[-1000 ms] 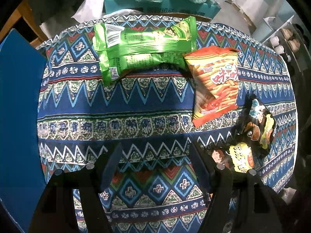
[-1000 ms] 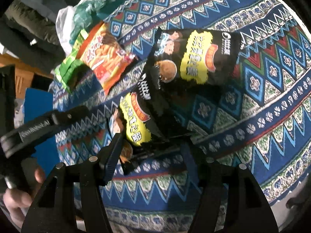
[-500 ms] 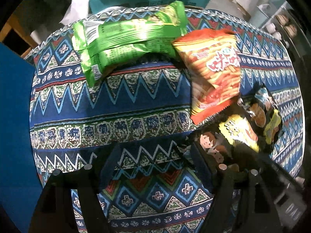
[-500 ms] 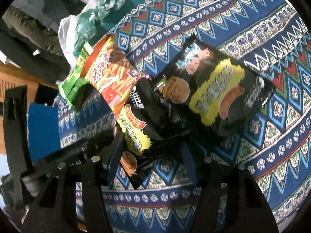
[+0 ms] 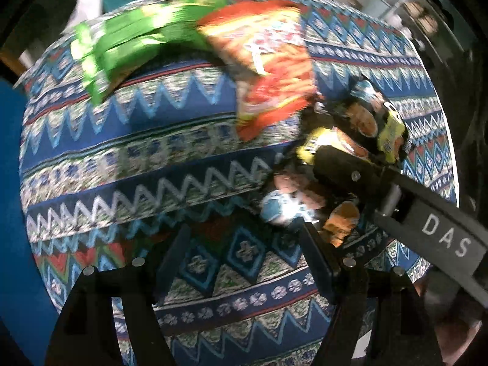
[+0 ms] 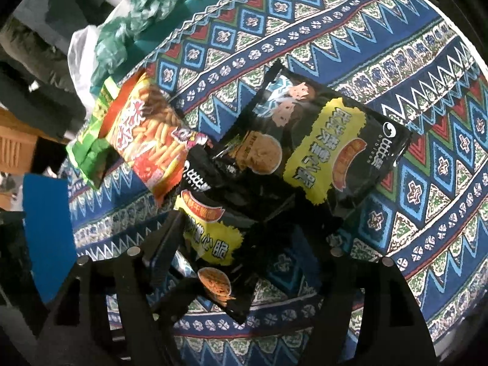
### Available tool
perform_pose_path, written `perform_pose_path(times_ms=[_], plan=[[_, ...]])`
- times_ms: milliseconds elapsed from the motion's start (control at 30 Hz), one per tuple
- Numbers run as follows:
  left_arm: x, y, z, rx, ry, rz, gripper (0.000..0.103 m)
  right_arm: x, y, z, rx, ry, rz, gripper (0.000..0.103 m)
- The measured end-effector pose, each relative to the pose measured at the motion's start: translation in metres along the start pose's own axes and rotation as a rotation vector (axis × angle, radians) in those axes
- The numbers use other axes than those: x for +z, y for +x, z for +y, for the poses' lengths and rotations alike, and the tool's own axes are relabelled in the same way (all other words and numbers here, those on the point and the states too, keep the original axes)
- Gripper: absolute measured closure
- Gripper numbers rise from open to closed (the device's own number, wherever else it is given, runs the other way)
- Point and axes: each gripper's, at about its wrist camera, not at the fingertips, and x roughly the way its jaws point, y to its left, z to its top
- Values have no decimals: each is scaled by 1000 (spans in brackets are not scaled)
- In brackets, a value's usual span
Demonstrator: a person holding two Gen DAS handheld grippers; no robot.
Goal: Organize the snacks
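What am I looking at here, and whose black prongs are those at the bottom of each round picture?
There is no robot: a person holds a hand tool with two jaws in each hand, and a fisheye camera on each tool looks forward along them. The prongs are those jaws.

The left tool's view shows the left gripper open over a patterned tablecloth, holding nothing. Ahead lie green snack bags and an orange snack bag; this picture is motion-blurred. The other tool reaches in from the right.

The right tool's view shows the right gripper with its jaws either side of a small black snack bag, which a larger black snack bag overlaps. Whether it grips yet is unclear.
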Motion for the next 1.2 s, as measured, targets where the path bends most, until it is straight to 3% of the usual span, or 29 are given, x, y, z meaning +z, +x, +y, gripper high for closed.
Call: perform_pose_path(times_ms=[367, 667, 733, 867, 1100, 1200], plan=[[-18, -13, 53, 23, -123, -29, 27, -1, 13, 27, -118, -9, -5, 32], [-13, -21, 100, -26, -214, -48, 27, 1, 24, 46, -204, -69, -43, 31], [-4, -24, 105, -47, -234, -48, 27, 2, 23, 46, -189, -83, -42, 36], [8, -31, 94, -100, -276, -46, 27, 0, 16, 40, -181, -94, -51, 40], [40, -33, 47, -105, -276, -62, 22, -4, -7, 27, -180, -117, -89, 40], [33, -50, 60, -130, -330, -78, 21, -3, -20, 23, -173, -126, -109, 40]])
